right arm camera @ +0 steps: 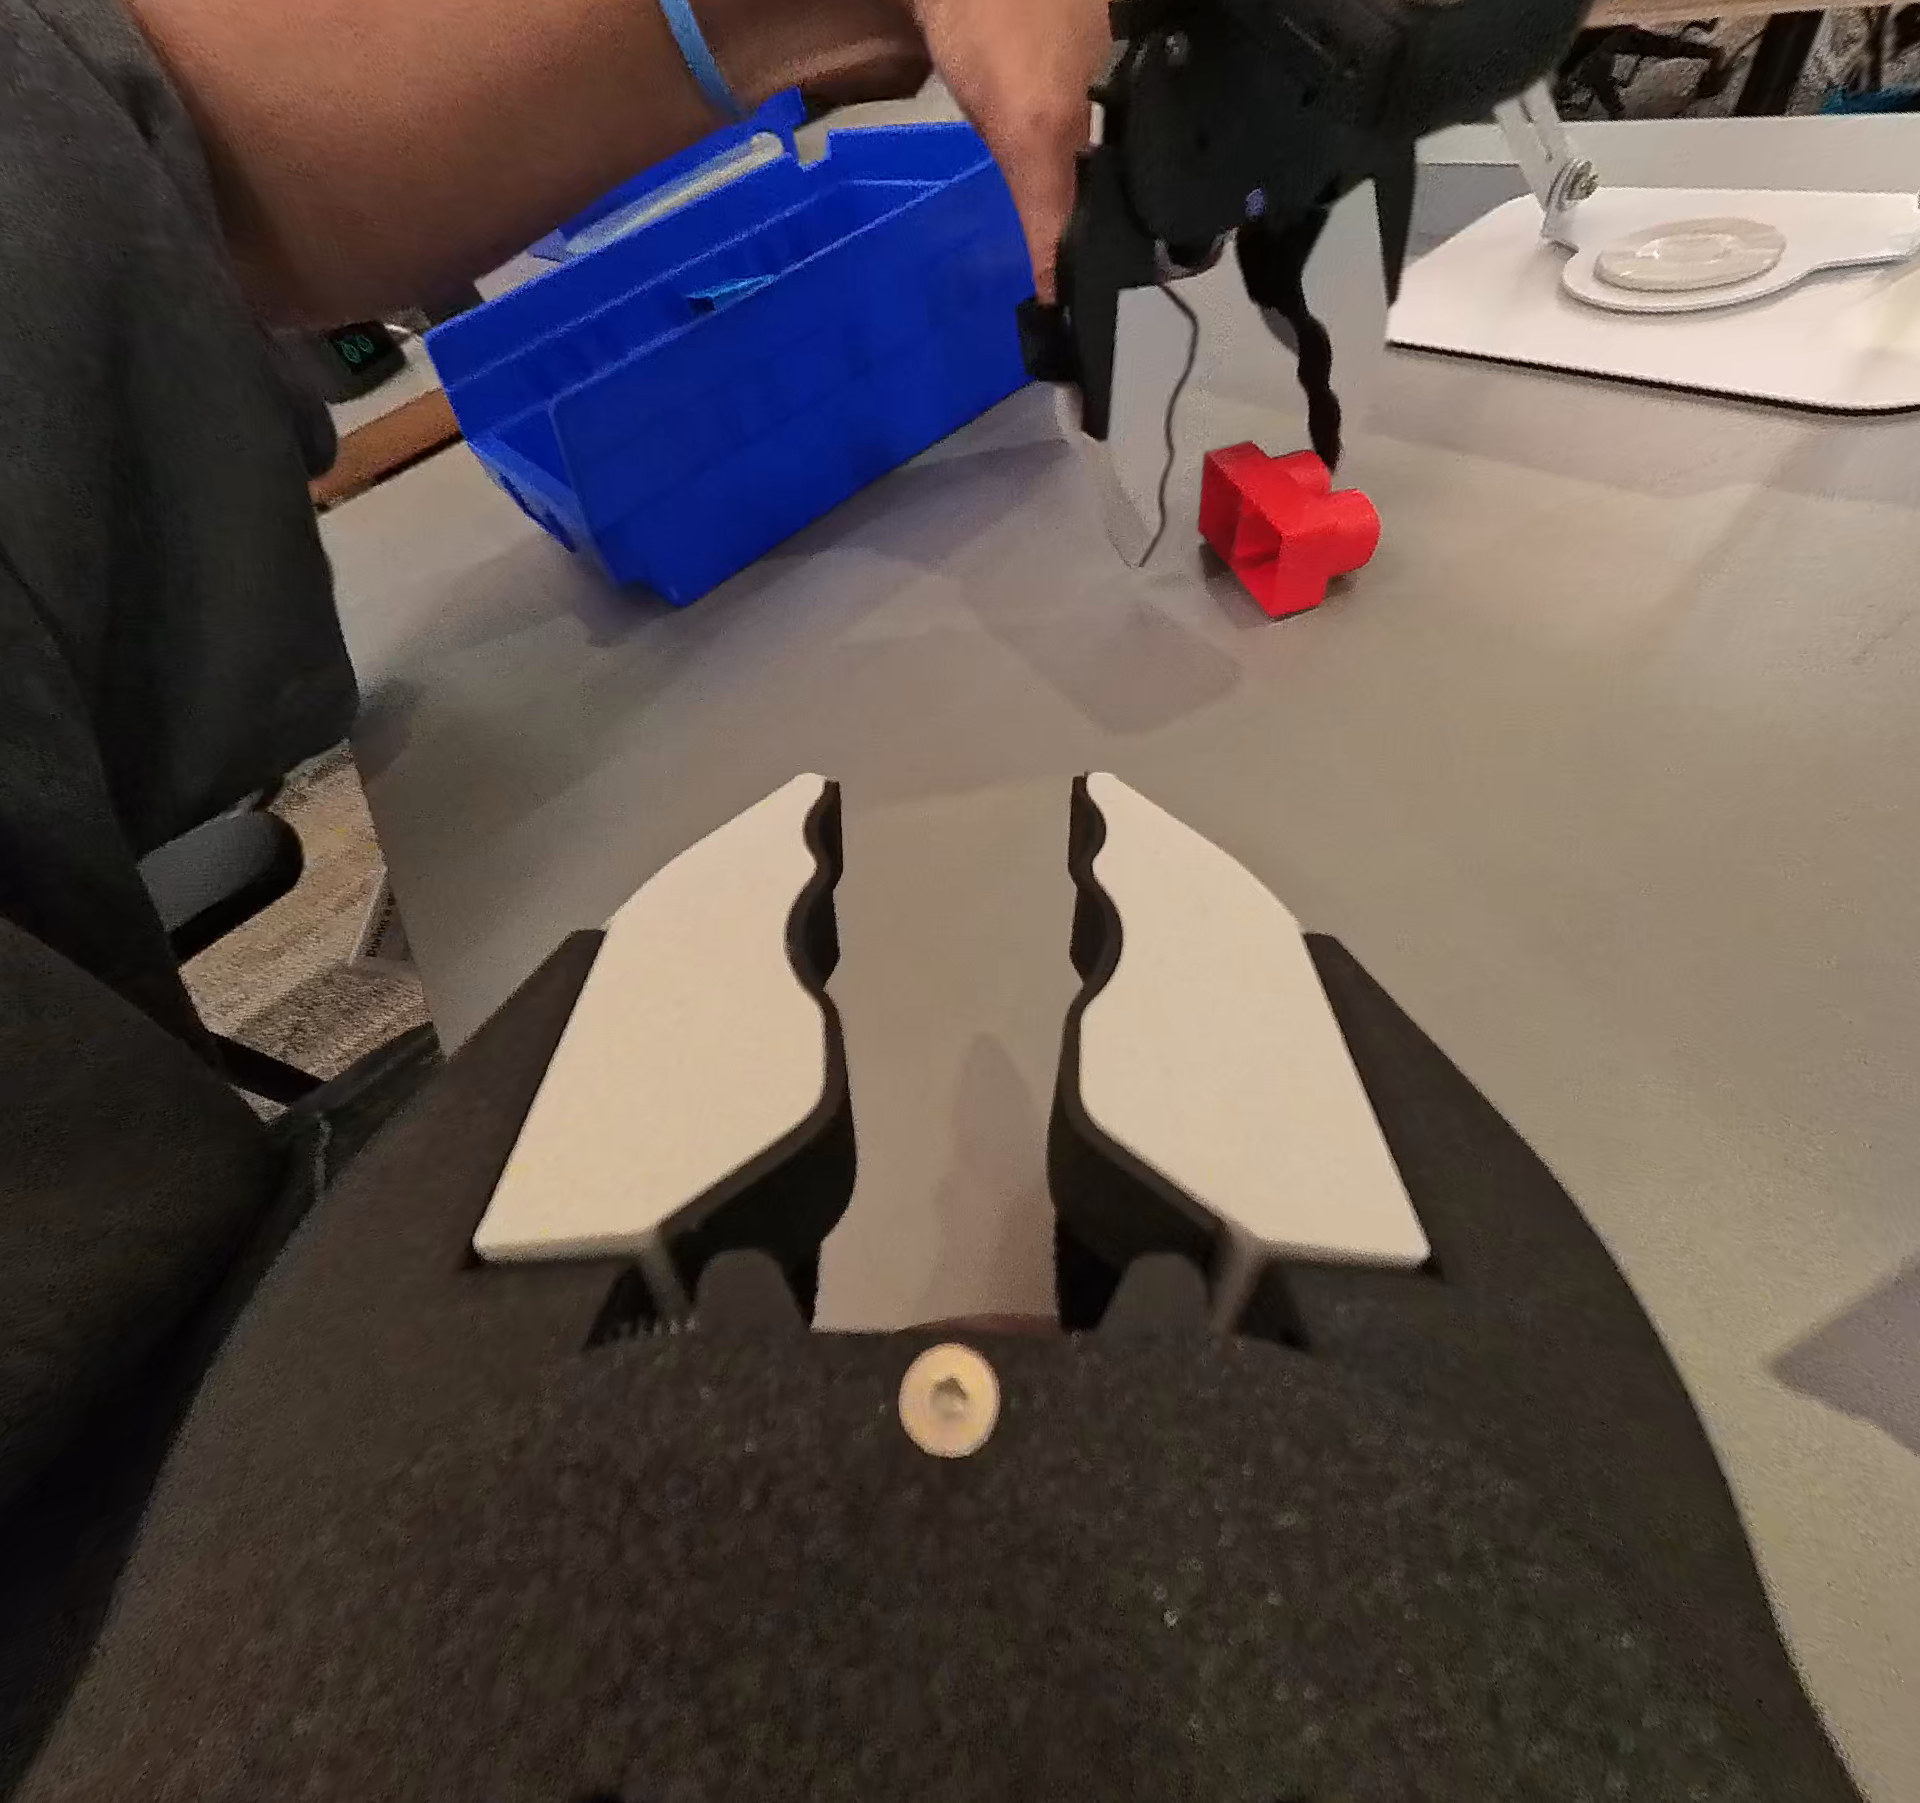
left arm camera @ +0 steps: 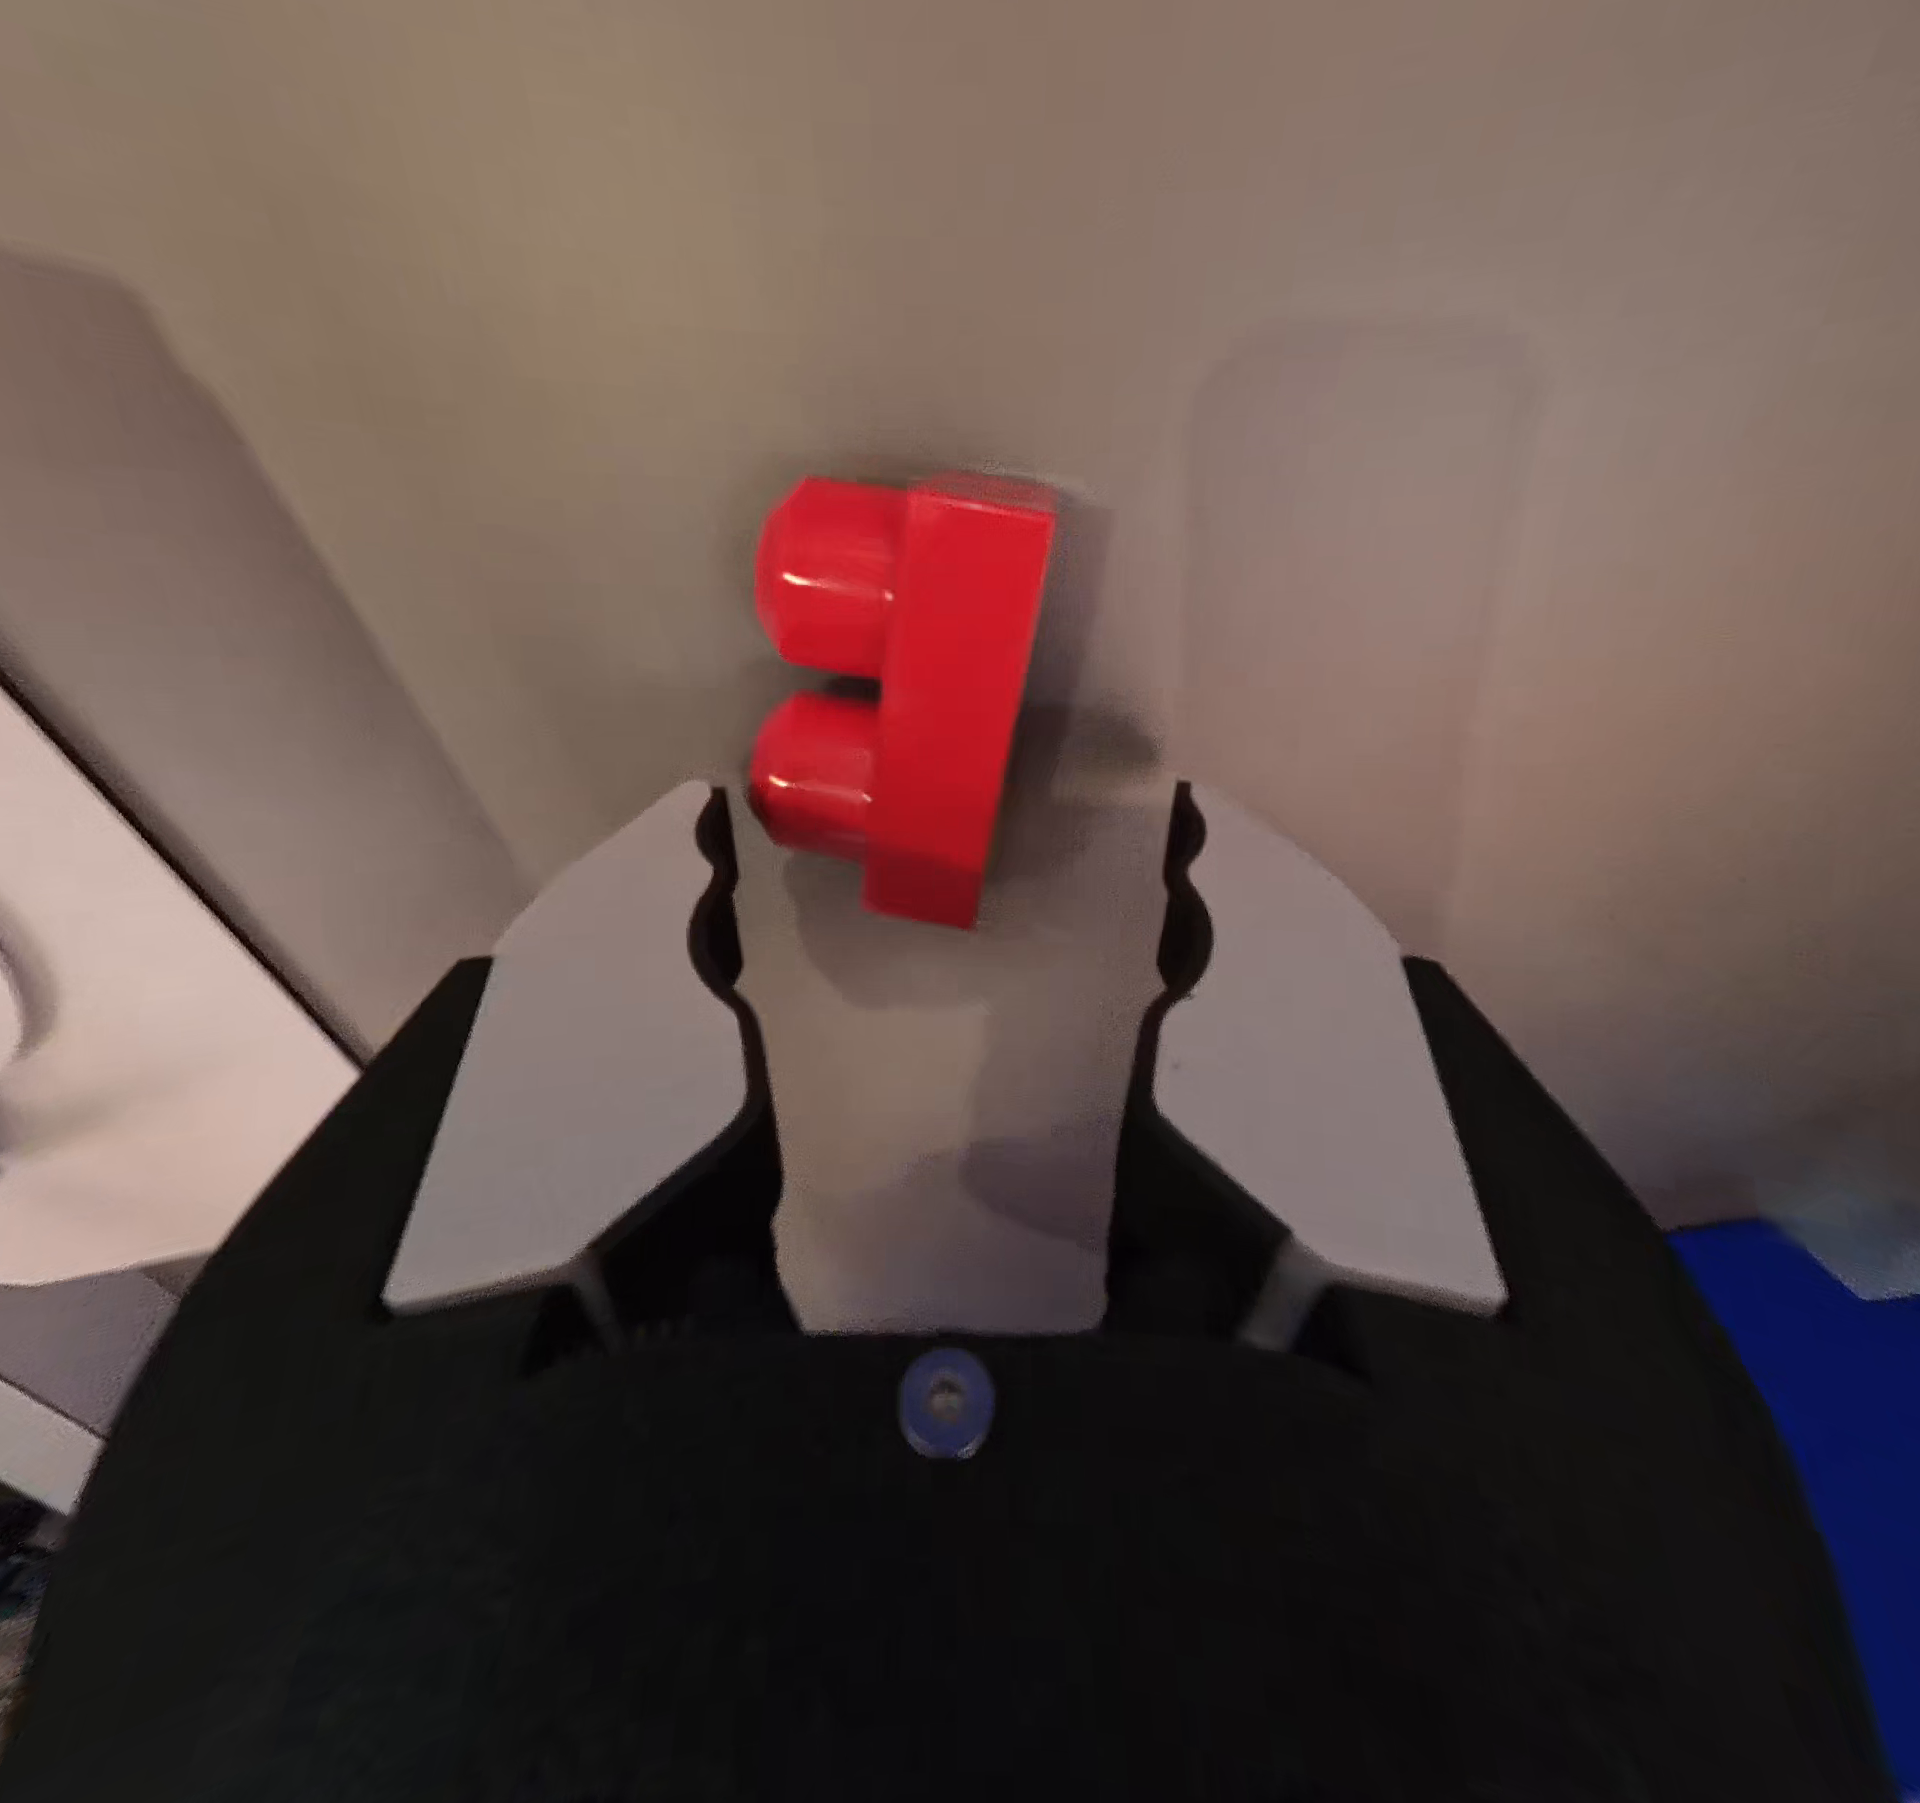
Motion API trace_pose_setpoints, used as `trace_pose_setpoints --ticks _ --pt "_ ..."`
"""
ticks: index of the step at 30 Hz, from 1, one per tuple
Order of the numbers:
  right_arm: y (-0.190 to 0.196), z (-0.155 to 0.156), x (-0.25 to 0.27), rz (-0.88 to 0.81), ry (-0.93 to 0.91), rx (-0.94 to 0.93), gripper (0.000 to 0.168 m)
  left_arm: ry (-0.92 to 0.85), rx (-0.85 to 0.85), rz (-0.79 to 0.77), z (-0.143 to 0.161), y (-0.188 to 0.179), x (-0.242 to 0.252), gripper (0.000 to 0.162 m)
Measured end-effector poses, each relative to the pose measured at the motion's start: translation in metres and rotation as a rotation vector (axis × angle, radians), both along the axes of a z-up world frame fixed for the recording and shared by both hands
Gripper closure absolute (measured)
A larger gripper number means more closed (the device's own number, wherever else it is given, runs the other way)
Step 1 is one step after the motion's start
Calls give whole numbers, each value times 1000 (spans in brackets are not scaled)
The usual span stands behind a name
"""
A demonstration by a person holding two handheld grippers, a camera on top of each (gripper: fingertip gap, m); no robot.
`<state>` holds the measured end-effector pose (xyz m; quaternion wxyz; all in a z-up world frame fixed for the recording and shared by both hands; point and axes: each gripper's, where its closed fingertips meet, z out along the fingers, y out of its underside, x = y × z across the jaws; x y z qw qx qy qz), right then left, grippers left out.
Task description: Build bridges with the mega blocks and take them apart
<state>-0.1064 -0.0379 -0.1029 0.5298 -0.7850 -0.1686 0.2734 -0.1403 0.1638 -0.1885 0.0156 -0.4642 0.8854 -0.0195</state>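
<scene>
Grey worktop (right arm camera: 1507,818) fills most of the right wrist frame. Blue bin (right arm camera: 727,382), tipped on its side, left of centre in the upper half. White flat stand base (right arm camera: 1662,330) at upper right, a round clear disc (right arm camera: 1688,252) on it, a tilted white bracket (right arm camera: 1548,164) rising from it. Patterned carpet (right arm camera: 301,943) at left edge, below the worktop. Small dark device with a green light (right arm camera: 358,351) left of the bin.

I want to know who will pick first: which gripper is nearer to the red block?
Left. The left gripper hangs open just above the red block lying on its side. The right gripper, also open, stays far back across the table.
</scene>
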Motion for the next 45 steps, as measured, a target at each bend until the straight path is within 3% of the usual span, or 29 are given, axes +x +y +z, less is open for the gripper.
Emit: trace_pose_setpoints --ticks 2,4,8,11,13,16,21,32,45 --pt "-1 2 -1 8 27 -7 127 6 -2 41 13 -6 -14 82" --pt "-2 3 -3 20 43 -11 127 -74 19 93 46 -14 -30 84" --pt "-3 4 -4 26 35 -2 127 -522 8 271 143 -43 -75 93" --pt "-3 4 -6 35 42 -7 127 -793 86 536 179 -48 -144 96" --pt "-3 3 -9 44 44 -13 127 -824 166 708 166 -53 -199 97" --pt "-2 1 -14 56 33 -14 127 -756 205 888 119 -75 -260 99" --pt "2 -1 -26 85 11 -12 127 -584 267 1003 72 -78 -303 101" --pt "6 0 -36 100 -49 12 128 -230 237 980 35 20 -308 106" --pt "3 -2 -23 79 -24 -1 128 -31 206 997 17 31 -312 111"
